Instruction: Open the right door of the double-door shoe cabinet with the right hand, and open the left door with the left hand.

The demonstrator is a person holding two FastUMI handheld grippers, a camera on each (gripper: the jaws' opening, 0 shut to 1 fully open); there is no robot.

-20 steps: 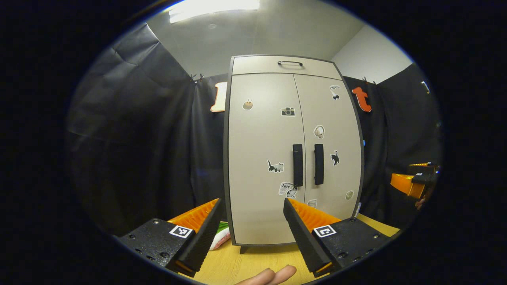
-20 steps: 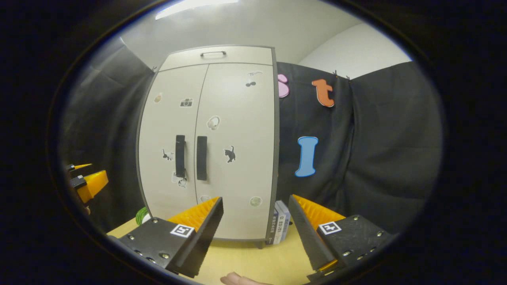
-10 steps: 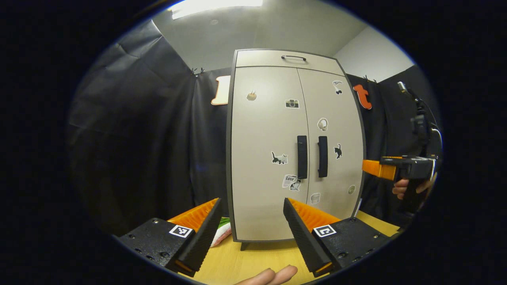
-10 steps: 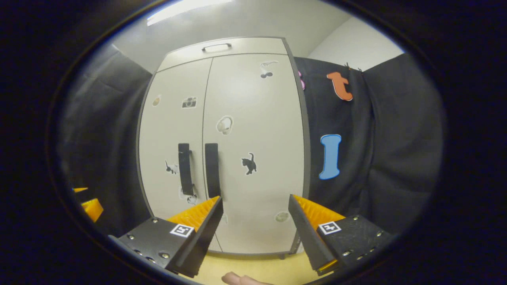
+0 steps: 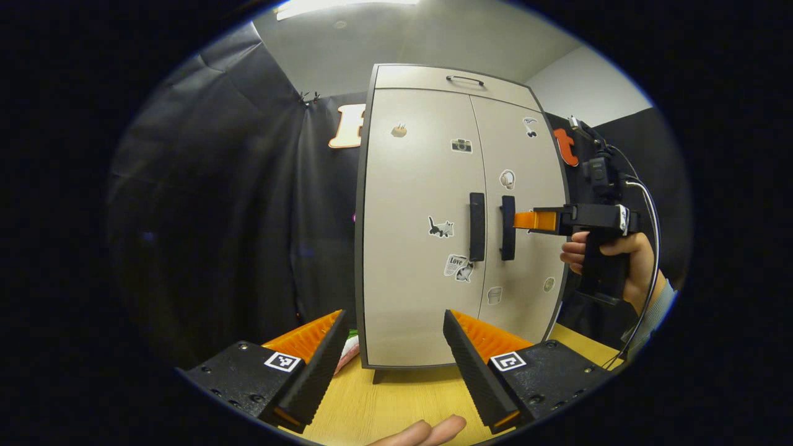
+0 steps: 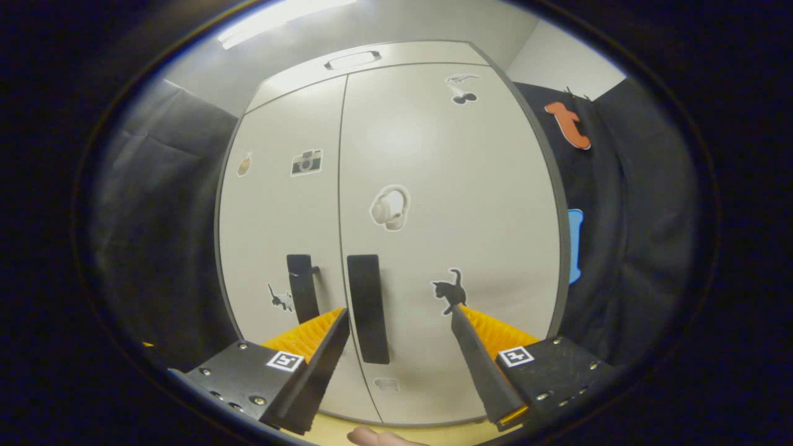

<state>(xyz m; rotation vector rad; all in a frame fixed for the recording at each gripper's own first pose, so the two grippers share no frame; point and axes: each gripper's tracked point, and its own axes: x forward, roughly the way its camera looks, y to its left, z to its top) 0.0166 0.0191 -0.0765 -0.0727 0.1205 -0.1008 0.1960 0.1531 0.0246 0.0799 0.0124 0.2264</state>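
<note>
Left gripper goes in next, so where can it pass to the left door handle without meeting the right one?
The left door is bare ahead of the open left gripper, up to its handle. It is crowded just past that: the right gripper sits by the right door handle, the handles close together. The wooden tabletop before the cabinet is free.
</note>
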